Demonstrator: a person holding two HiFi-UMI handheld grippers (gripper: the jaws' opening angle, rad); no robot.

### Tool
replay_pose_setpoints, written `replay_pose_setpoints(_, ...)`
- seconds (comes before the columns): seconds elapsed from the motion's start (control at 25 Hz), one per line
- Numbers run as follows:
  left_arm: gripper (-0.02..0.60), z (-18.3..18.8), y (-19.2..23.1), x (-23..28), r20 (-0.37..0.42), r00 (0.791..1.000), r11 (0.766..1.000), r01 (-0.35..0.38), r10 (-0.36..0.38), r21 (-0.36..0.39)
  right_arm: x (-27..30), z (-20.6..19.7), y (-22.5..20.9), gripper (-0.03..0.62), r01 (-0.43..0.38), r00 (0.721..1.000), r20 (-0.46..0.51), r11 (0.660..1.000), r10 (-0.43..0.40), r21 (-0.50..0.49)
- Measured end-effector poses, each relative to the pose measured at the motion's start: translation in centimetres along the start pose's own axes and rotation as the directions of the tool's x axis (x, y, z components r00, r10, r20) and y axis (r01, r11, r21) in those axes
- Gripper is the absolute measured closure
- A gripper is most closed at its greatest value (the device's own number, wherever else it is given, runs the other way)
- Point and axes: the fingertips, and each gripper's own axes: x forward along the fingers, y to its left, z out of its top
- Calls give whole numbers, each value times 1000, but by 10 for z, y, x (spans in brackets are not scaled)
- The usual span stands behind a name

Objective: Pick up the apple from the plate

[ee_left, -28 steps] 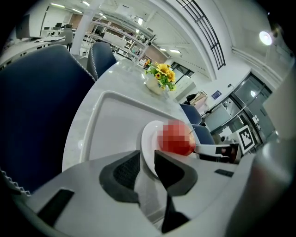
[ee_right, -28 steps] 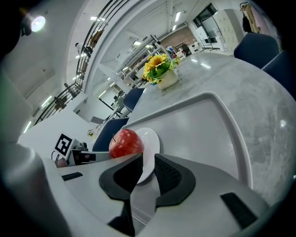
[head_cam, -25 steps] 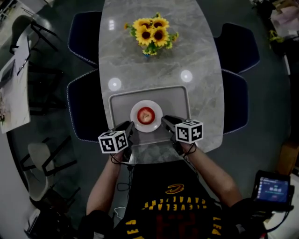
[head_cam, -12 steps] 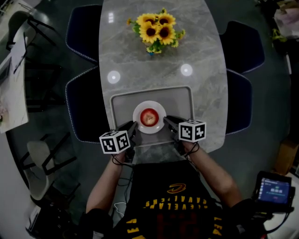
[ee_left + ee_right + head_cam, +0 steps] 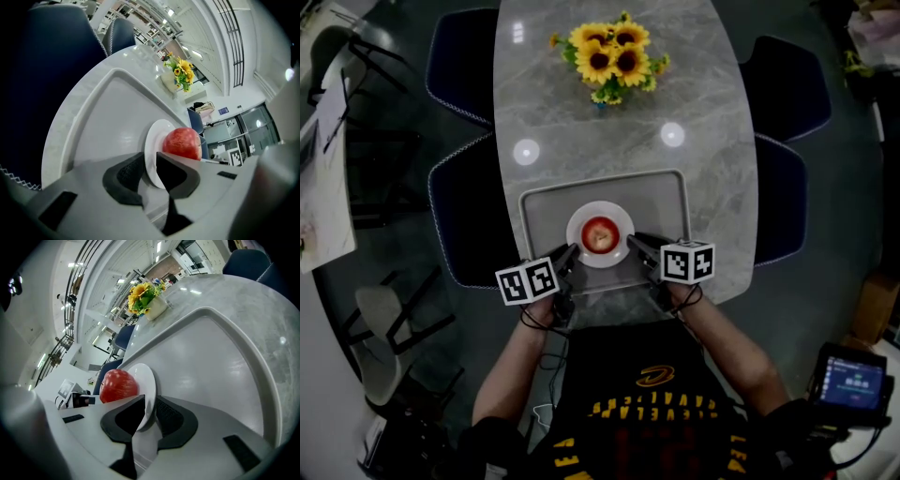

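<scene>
Round red apple (image 5: 599, 234). Sits in the middle of a small round white plate (image 5: 619, 217), not lifted, free of both sets of jaws.

Small round white plate. Lies flat on a grey rectangular tray (image 5: 544, 211), closer to the tray's near rim than to its far one, roughly midway between the side rims.

Left gripper (image 5: 568, 255). Meets the plate at its near left rim, rolled onto its side. Jaws drawn close together on that rim, one on the apple's side of the plate and the other on the tray's side, with the white edge filling the narrow slot between the pads. Shows the apple just past the jaw tips in the left gripper view.

Right gripper (image 5: 637, 246). Mirrors this at the near right rim: rolled the same way, jaws closed onto the rim from above and below, apple just beyond them and apart from the pads.

Grey rectangular tray. Rests at the near end of an oval grey marble-patterned bench (image 5: 581, 122), its near rim close to the bench's near edge.

Bunch of yellow sunflowers (image 5: 614, 58). Stands toward the far end of the bench, well apart from the tray.

Dark blue chairs (image 5: 464, 211). Flank the bench along both long edges.
</scene>
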Motion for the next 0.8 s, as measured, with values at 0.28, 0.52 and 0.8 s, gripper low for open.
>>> replay_pose_setpoints(0.28,528,-2,4,4,-50,999,996,-7,3,-90,4,-4,1,514,-24,1000,2,999,24,43)
replay_pose_setpoints(0.52,541,-6,6,3,-53,998,990,13,-21,-140,4,-5,-3,548,-39,999,5,993,39,112)
replay_pose_setpoints(0.8,542,-8,2,4,-56,998,989,29,-37,-142,1,-2,-4,551,-55,998,24,988,52,142)
